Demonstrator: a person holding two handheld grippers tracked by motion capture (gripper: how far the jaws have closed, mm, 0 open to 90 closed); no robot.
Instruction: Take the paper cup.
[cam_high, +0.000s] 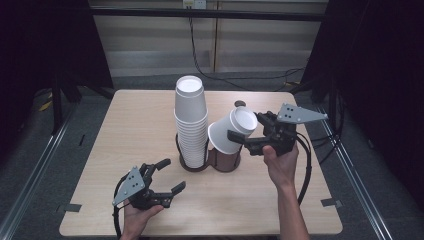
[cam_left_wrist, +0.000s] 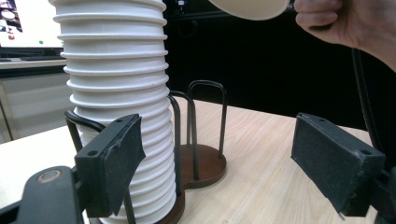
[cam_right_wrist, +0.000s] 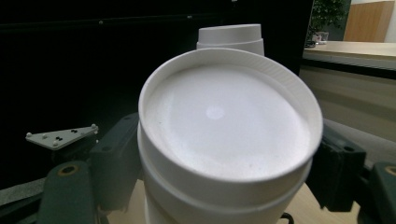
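From the high view, my right gripper (cam_high: 248, 135) clamps a white paper cup (cam_high: 230, 130) above the brown wire holder (cam_high: 210, 159) at mid-table, base tipped back toward me, axis slanted. It could snag a wire. Left gripper view: left gripper (cam_left_wrist: 233, 163) agape beside the stack of white cups (cam_left_wrist: 116, 93). Right gripper view: base faces me.

High view overhead facing forward, both gripper views close, all sharing the cup stack (cam_high: 191, 120)
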